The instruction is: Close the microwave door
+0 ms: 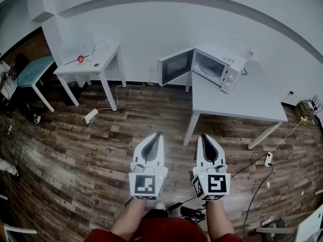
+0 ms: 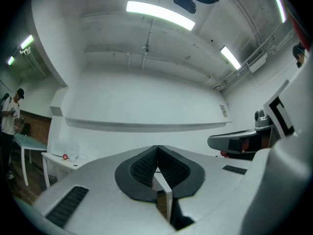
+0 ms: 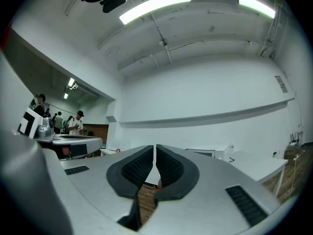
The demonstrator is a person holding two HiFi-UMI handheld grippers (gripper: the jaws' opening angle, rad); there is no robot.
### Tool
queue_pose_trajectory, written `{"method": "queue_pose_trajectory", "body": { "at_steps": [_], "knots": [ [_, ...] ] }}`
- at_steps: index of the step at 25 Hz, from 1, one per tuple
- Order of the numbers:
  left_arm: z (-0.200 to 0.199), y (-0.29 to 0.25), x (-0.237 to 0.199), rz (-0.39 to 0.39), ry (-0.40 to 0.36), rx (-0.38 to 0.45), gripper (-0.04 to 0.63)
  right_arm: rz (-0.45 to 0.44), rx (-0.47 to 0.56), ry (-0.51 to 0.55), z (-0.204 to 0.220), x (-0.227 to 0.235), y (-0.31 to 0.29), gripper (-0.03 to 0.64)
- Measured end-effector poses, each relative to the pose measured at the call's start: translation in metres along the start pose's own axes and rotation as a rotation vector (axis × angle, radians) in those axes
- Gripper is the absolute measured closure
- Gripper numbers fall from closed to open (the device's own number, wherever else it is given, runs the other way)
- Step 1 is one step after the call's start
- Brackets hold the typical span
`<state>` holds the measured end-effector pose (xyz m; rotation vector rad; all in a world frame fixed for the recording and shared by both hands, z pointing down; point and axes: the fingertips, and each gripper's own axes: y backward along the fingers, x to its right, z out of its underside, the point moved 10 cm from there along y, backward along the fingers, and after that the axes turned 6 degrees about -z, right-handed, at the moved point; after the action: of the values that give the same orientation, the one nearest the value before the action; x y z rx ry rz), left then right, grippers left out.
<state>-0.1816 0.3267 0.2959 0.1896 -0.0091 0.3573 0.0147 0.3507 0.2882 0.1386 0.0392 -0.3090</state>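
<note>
At the far left corner of the grey table (image 1: 237, 102) stands the white microwave (image 1: 222, 67), control panel on its right side. The microwave door (image 1: 175, 66) is hinged on the left and stands swung wide open, projecting past the table's left edge and exposing the cavity. Both grippers are held side by side over the wood floor (image 1: 75, 145), well apart from the microwave and pointing toward the table. The left gripper (image 1: 159, 135) has its jaws fully together, pads touching at the tips, with nothing between them. The right gripper (image 1: 203, 136) has its jaws drawn to a thin slit, also empty. A small white table (image 1: 108, 59) stands left of the microwave against the wall and carries a small red object (image 1: 79, 59). A power strip (image 1: 91, 116) lies on the floor near that table's legs.
</note>
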Motion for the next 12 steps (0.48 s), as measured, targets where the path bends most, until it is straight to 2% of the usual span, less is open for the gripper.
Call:
{"method": "queue_pose_trajectory", "body": {
  "at_steps": [7,12],
  "knots": [
    [0.009,-0.032,-0.037,0.021,0.017,0.009,0.569,0.019,0.004,0.024,0.004,-0.010,-0.044,0.578],
    [0.013,-0.051,-0.046,0.035,0.014,0.021,0.569,0.033,0.001,0.033,0.009,-0.004,-0.059,0.578]
  ]
}}
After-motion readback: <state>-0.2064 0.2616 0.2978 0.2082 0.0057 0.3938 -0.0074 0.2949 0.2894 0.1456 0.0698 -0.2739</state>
